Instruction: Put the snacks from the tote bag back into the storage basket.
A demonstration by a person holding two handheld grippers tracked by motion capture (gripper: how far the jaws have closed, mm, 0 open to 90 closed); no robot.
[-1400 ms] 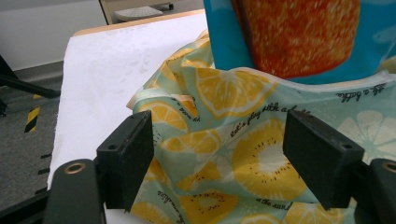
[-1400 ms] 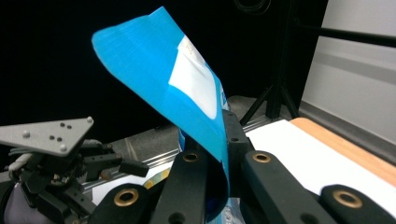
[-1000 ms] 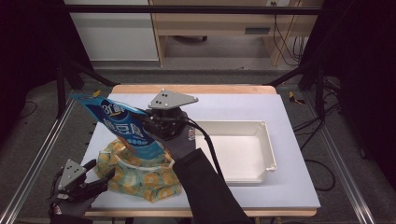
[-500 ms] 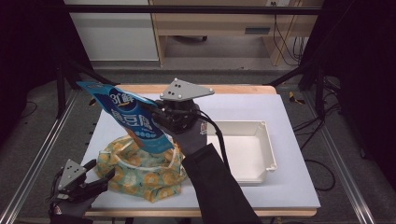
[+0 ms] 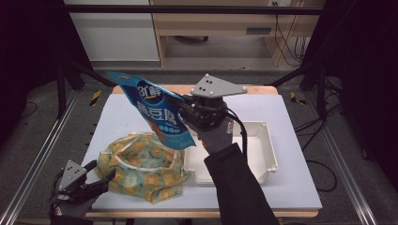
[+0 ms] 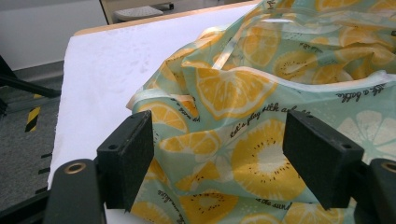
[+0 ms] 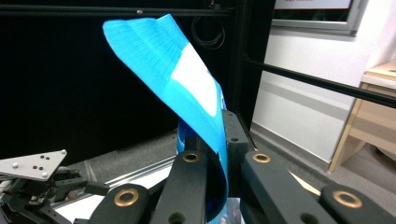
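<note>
A blue snack bag (image 5: 155, 110) hangs in the air above the table, tilted up to the left. My right gripper (image 5: 182, 107) is shut on its lower end, and in the right gripper view the blue snack bag (image 7: 177, 70) rises from between the pinched jaws of my right gripper (image 7: 218, 144). Below it lies a crumpled cloth bag with an orange-slice print (image 5: 141, 166), mouth upward. My left gripper (image 5: 101, 171) rests at the cloth bag's left edge. Its jaws stand wide in the left gripper view, left gripper (image 6: 217, 154) open, the cloth bag (image 6: 261, 107) between and behind the pads, not pressed.
A white rectangular tray (image 5: 265, 154) sits on the right half of the white table (image 5: 281, 192), just under the right hand's sleeve. Metal frame rails run along both sides of the table. Wooden furniture stands behind it.
The right gripper has carried the blue snack bag up and to the right, off the cloth bag and toward the tray. The left gripper has stayed put.
</note>
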